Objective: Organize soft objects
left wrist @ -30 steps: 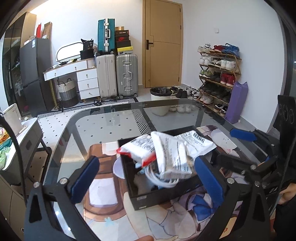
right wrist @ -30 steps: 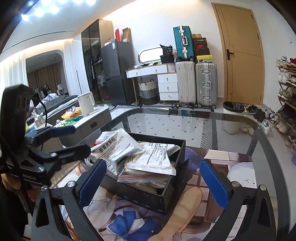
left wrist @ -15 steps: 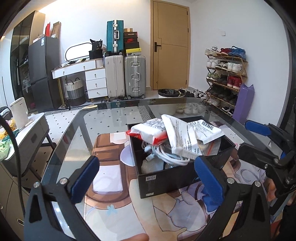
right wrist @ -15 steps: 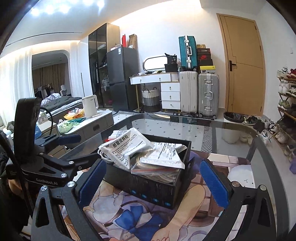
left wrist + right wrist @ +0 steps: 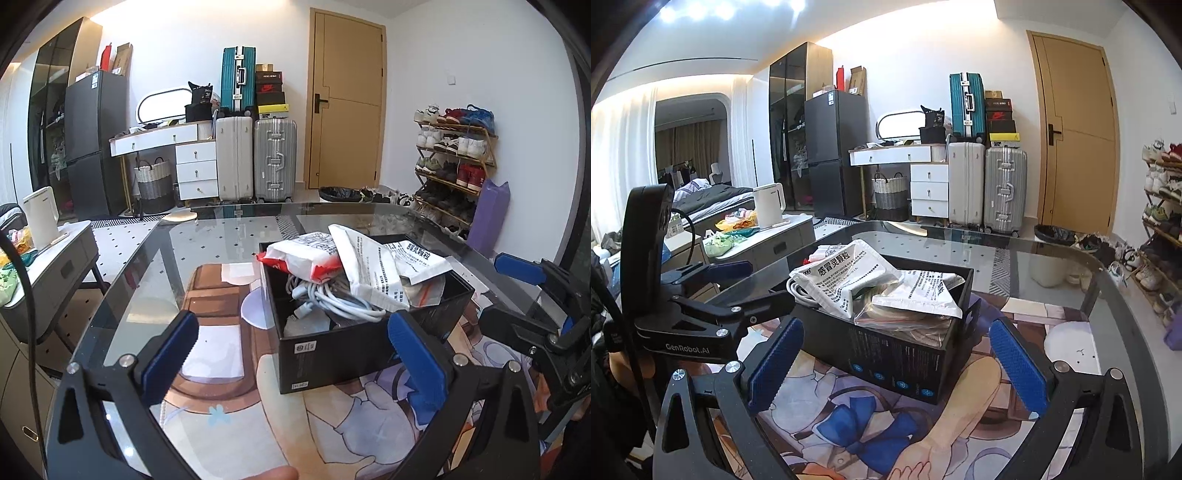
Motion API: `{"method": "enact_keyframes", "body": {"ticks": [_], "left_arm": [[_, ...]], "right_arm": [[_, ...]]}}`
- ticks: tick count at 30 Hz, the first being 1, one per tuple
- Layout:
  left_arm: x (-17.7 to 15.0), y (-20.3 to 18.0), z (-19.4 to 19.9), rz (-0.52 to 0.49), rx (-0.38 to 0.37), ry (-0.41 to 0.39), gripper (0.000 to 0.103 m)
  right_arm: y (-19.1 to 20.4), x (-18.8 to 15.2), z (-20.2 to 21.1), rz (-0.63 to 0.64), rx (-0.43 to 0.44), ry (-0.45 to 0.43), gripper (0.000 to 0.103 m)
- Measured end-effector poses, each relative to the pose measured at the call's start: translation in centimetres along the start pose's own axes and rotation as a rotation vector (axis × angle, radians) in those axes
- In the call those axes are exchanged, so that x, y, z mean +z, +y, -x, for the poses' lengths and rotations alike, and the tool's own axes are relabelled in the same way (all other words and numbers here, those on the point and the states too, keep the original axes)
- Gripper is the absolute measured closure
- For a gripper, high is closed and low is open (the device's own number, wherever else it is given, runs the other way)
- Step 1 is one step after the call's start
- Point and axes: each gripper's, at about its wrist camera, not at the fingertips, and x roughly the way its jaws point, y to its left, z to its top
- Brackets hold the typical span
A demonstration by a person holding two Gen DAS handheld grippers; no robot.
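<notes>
Comparing left wrist view against 1 s ago: left gripper (image 5: 291, 349) has pulled back and dropped lower, fingers spread wide, nothing between the blue pads (image 5: 168, 356). Black box (image 5: 364, 341) now sits further ahead and right of centre, seen more side-on, on the anime print mat (image 5: 221, 373) on the glass table (image 5: 207, 243). Contents unchanged: red-and-white packet (image 5: 301, 256) on the box's left rim, white printed sachets (image 5: 376, 273) piled on the right, coiled white cable (image 5: 332, 301) below them. Right gripper (image 5: 532, 295) enters at the right edge, also spread, just beside the box's right side; contact unclear. Skin-toned fingertip (image 5: 275, 472) at bottom edge.

Right wrist view: right gripper (image 5: 894, 363) likewise backed off and lower vs 1 s ago, pads (image 5: 1017, 363) wide apart and empty. Box (image 5: 905, 354) sits between and beyond them, near corner facing the camera. White sachet with "999" print (image 5: 842, 277) leans on the left, second sachet (image 5: 919, 295) over a clear bag (image 5: 901, 319). Left gripper (image 5: 738, 288) comes in from the left, its lower finger tip at the box's left wall; touching or not, cannot tell.
</notes>
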Motion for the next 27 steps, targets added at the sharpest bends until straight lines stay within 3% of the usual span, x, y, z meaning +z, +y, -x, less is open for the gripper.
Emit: {"method": "enact_keyframes", "body": {"ticks": [27], "left_arm": [[-0.09, 0.22, 0.54, -0.003, 0.015, -0.028, 0.0]], "right_arm": [[-0.15, -0.42, 0.92, 0.005, -0.008, -0.043, 0.001]]}}
